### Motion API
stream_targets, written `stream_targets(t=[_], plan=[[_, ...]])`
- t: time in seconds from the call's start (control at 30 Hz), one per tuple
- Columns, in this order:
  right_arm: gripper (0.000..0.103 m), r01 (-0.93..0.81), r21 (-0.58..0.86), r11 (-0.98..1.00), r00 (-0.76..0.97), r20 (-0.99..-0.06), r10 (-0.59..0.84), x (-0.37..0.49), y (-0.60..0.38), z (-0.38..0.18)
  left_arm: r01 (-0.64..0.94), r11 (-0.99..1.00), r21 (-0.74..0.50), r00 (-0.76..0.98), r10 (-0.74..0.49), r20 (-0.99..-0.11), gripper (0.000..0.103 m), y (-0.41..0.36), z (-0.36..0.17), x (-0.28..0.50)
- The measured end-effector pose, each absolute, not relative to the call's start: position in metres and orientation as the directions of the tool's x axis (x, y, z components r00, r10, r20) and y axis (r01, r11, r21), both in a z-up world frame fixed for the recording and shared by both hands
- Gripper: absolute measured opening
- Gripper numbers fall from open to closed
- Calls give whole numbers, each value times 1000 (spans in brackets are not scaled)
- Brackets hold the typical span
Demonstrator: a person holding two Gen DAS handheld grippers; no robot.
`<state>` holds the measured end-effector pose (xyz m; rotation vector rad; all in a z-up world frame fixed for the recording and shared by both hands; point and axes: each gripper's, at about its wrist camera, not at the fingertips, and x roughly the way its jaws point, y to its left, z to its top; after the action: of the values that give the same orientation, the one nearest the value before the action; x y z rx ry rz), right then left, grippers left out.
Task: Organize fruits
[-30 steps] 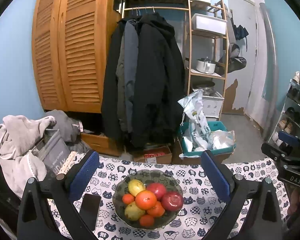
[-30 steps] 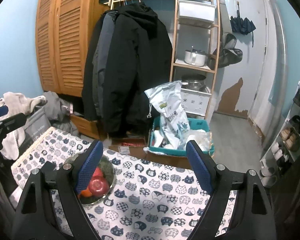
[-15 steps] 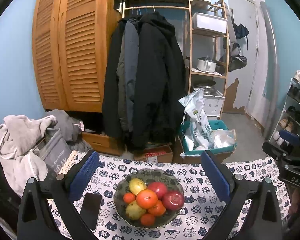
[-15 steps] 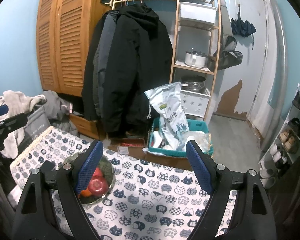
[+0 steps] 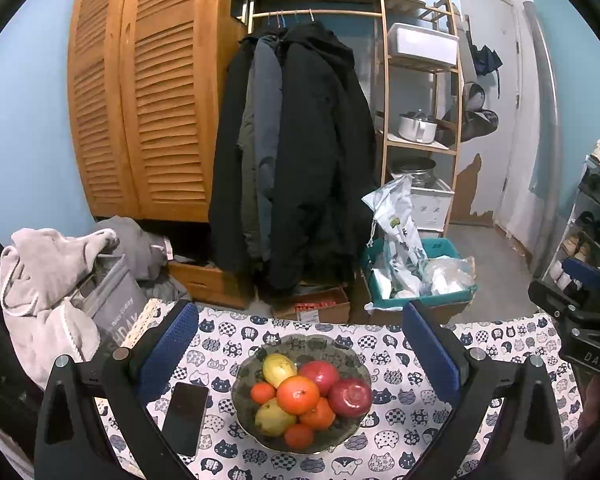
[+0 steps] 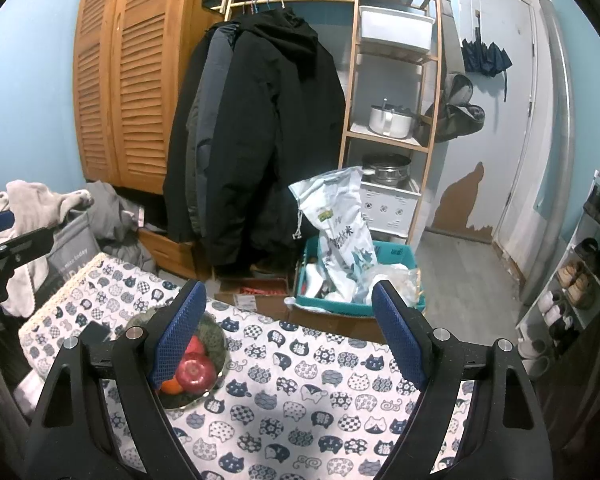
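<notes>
A dark glass bowl (image 5: 300, 340) stands on the cat-print tablecloth (image 5: 404, 432), heaped with fruit: a big orange (image 5: 298, 395) on top, two red apples (image 5: 350, 397), two yellow fruits (image 5: 278, 368) and small tangerines (image 5: 299, 436). My left gripper (image 5: 300, 320) hovers in front of the bowl, open, framing it between its blue pads (image 5: 168, 348) without touching. My right gripper (image 6: 288, 304) is open over bare cloth to the right of the bowl (image 6: 216, 336). Its left finger hides most of the fruit, leaving a red apple (image 6: 195, 372) in sight.
A black phone (image 5: 186, 416) lies flat just left of the bowl. Beyond the table's far edge are a teal bin with bags (image 6: 356, 280), a cardboard box (image 5: 316, 304), hanging coats (image 5: 300, 152) and a pile of clothes (image 5: 48, 280). Shoe shelves (image 6: 588, 272) stand at the right.
</notes>
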<state>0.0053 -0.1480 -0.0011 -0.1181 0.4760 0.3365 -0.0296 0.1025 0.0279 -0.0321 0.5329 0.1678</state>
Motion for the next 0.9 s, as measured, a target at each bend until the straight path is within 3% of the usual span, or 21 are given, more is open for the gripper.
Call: stream_targets(t=[0.9], plan=[[84, -343, -41, 938, 837, -466, 286, 6, -147, -2, -190, 982, 6, 854, 168, -492, 102, 104, 30, -34]])
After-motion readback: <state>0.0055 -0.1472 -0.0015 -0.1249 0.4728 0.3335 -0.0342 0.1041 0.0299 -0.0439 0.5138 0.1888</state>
